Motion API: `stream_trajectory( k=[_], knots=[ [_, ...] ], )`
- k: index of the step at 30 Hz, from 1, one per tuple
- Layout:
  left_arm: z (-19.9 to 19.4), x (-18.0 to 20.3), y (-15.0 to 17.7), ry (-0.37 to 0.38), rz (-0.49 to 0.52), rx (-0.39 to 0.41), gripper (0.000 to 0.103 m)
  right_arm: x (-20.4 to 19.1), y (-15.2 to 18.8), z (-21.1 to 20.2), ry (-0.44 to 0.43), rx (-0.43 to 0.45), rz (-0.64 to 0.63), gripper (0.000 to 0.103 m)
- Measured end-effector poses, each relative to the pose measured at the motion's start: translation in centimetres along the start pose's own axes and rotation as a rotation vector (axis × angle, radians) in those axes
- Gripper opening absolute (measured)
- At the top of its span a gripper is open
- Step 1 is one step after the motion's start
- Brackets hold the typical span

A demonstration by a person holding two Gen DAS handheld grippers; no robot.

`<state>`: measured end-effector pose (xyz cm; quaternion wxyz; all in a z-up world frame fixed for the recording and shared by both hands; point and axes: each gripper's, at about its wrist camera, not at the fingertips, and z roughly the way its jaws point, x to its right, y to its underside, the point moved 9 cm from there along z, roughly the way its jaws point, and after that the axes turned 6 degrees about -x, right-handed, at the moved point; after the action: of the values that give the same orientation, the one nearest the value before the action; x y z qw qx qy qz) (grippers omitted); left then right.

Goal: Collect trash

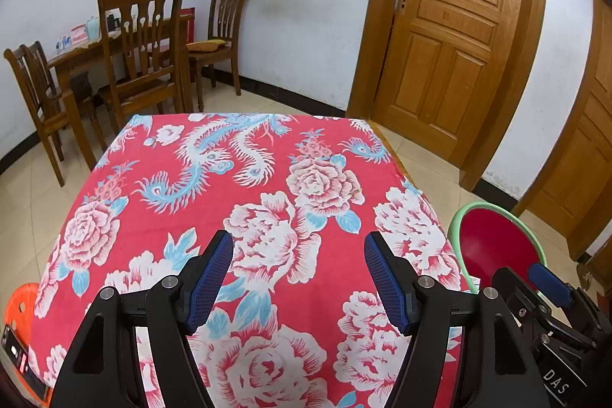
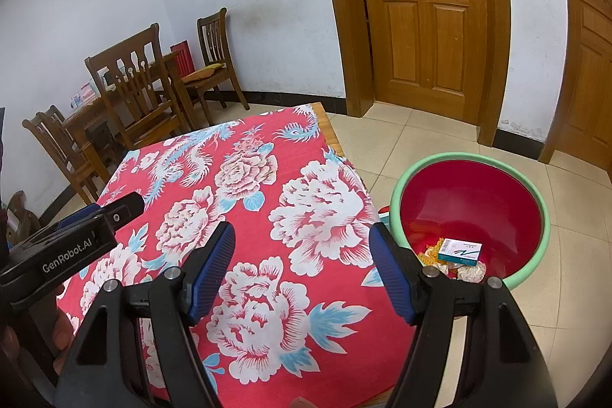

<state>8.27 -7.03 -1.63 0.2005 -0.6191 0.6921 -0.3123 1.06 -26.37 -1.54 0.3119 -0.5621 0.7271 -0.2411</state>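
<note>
The trash lies at the bottom of the round red plastic basin with a pale green rim point(image 2: 533, 195): a small white and teal cardboard box point(image 2: 460, 250) on top of crumpled yellow and silvery wrappers point(image 2: 451, 264). The basin stands on the tiled floor just beside the right edge of the table under the red cloth printed with white peonies and blue phoenixes point(image 2: 267, 209). On the stretch of cloth both cameras cover I can find no loose trash, so the collecting looks close to finished, though the near corners of the table are hidden behind the grippers.

The right gripper point(image 2: 302, 272) hangs over the cloth next to the basin, jaws apart with nothing between them. The left gripper point(image 1: 298, 280) hangs further from the basin over the middle of the cloth, also spread and empty.

The risks I judge from here:
- A finger dropping low could snag the loose cloth and drag it toward the basin.
- The basin looks light; a knock on its rim from the right gripper could tip it and spill the box and wrappers.
- The two grippers sit near each other and could collide if both swing toward the basin.
</note>
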Motion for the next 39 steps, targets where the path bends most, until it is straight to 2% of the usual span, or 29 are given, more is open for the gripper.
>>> stream_trajectory(
  k=[39],
  knots=[
    [0.13,-0.39,0.02,-0.003,-0.007,-0.005,0.072,-0.61,0.15,0.19,-0.002,-0.002,-0.004,0.073]
  ],
)
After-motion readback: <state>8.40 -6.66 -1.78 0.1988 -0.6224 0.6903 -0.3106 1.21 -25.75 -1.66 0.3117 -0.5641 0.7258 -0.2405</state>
